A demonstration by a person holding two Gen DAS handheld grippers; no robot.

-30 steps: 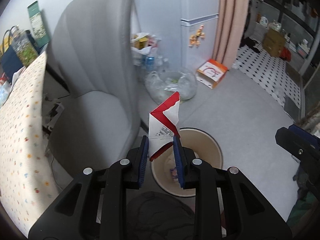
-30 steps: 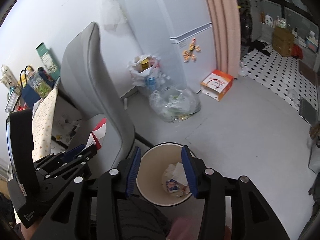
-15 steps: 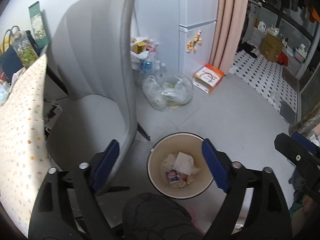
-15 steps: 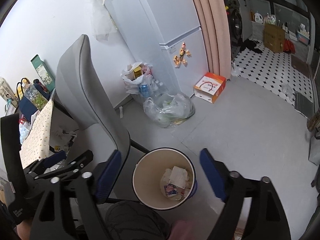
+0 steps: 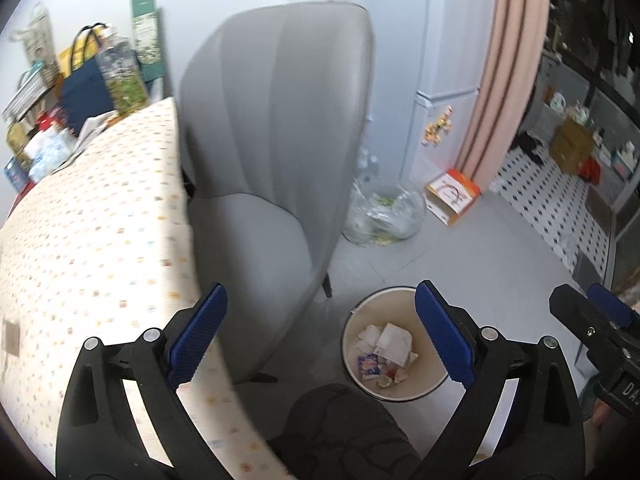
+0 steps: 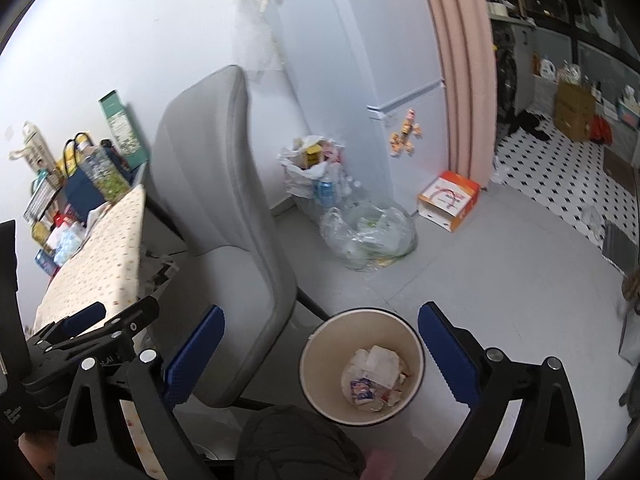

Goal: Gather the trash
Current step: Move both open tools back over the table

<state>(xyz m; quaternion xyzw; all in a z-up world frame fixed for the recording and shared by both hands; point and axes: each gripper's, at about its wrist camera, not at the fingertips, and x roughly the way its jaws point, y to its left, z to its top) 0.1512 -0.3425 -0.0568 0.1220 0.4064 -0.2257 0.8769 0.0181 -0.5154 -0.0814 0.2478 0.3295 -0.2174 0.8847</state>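
A round cream trash bin (image 5: pixel 354 322) stands on the grey floor beside the chair, with crumpled white paper and wrappers (image 5: pixel 385 347) inside. My left gripper (image 5: pixel 321 288) hangs above and to the left of it, its jaws opening wide with nothing between them. In the right wrist view the same bin (image 6: pixel 320 360) and its trash (image 6: pixel 374 372) lie below my right gripper (image 6: pixel 322 310), whose jaws are also opening and hold nothing. Each gripper shows at the edge of the other's view: the right gripper (image 5: pixel 592 320), the left gripper (image 6: pixel 96 328).
A grey chair (image 5: pixel 276 128) stands left of the bin, next to a table with a dotted cloth (image 5: pixel 92 216). A clear bag of bottles (image 6: pixel 368 236), a white bag (image 6: pixel 308 168) and an orange box (image 6: pixel 448 196) sit by the fridge. A person's dark knee (image 5: pixel 340 432) is below.
The left gripper let go of the red and white carton, which is gone from its jaws. Both grippers spread wide and rose, the left one swinging toward the table.
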